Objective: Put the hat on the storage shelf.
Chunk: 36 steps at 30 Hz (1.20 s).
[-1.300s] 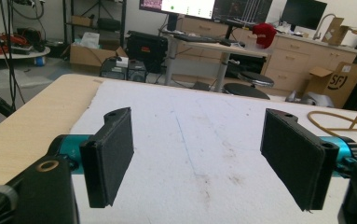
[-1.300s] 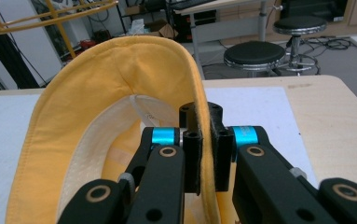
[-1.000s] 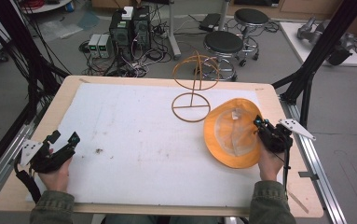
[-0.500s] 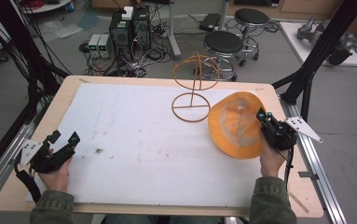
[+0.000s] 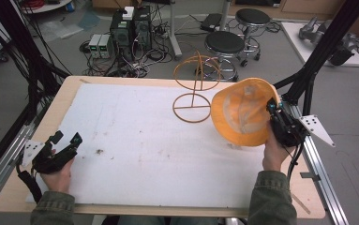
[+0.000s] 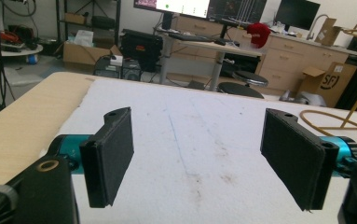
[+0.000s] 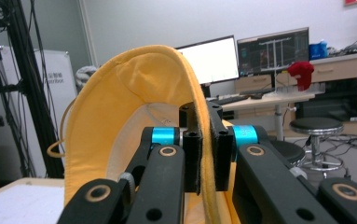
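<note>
A yellow-orange hat (image 5: 243,115) hangs tilted above the right side of the table, its hollow side facing the camera. My right gripper (image 5: 272,110) is shut on the hat's brim, and in the right gripper view the brim (image 7: 204,154) is pinched between the two black pads. Just left of the hat stands an orange wire hat stand (image 5: 193,84), with a round base and a ring top. At the near left of the table my left gripper (image 5: 67,139) rests open; its pads (image 6: 113,154) stand wide apart with nothing between them.
A white mat (image 5: 135,140) covers most of the wooden table (image 5: 13,187). Black frame posts (image 5: 322,51) rise at the right and left edges. Stools (image 5: 224,44) and computer boxes (image 5: 130,26) stand on the floor beyond the far edge.
The right gripper has lifted the hat off the mat and tipped it upright, moving it slightly toward the far side. The left gripper has stayed put.
</note>
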### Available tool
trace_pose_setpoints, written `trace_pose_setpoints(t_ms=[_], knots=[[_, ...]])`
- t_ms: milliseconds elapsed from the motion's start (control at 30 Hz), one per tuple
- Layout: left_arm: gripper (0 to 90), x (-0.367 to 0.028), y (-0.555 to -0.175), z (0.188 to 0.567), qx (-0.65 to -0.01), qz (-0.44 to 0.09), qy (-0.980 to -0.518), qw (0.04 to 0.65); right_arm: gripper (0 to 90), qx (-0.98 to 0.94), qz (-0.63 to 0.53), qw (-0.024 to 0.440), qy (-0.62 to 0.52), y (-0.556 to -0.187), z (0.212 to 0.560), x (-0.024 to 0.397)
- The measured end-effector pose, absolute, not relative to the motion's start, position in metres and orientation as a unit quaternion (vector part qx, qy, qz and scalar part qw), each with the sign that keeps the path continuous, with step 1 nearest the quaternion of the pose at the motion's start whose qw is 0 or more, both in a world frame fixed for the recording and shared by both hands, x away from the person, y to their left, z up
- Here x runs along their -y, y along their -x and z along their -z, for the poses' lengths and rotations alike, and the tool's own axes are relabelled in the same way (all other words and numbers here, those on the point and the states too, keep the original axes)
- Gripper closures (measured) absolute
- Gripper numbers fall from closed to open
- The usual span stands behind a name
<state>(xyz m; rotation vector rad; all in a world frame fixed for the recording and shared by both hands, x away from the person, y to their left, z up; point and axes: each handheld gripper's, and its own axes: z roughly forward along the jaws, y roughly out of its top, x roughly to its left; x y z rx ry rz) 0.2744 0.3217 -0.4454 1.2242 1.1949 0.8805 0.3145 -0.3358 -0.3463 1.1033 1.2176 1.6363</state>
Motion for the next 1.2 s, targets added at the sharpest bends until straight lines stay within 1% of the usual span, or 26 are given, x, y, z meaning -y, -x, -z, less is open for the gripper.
trace_pose_setpoints(t_ms=[367, 467, 567, 600, 967, 1200], knots=[[25.8, -0.319, -0.274, 0.444, -0.502, -0.381, -0.526, 0.572, 86.4, -0.474, -0.638, 0.431, -0.427, -0.321, 0.33, 0.331], [25.8, -0.318, -0.272, 0.444, -0.499, -0.384, -0.528, 0.57, 86.4, -0.471, -0.636, 0.432, -0.434, -0.322, 0.326, 0.332], [25.8, -0.318, -0.271, 0.444, -0.499, -0.384, -0.529, 0.569, 86.4, -0.466, -0.634, 0.44, -0.433, -0.327, 0.318, 0.332], [25.8, -0.319, -0.271, 0.444, -0.499, -0.385, -0.53, 0.568, 86.4, -0.465, -0.63, 0.449, -0.431, -0.331, 0.312, 0.332], [25.9, -0.315, -0.275, 0.444, -0.495, -0.382, -0.53, 0.573, 86.4, -0.456, -0.624, 0.473, -0.424, -0.346, 0.29, 0.33], [25.9, -0.317, -0.275, 0.444, -0.498, -0.383, -0.528, 0.571, 86.4, -0.458, -0.621, 0.478, -0.42, -0.361, 0.268, 0.322]])
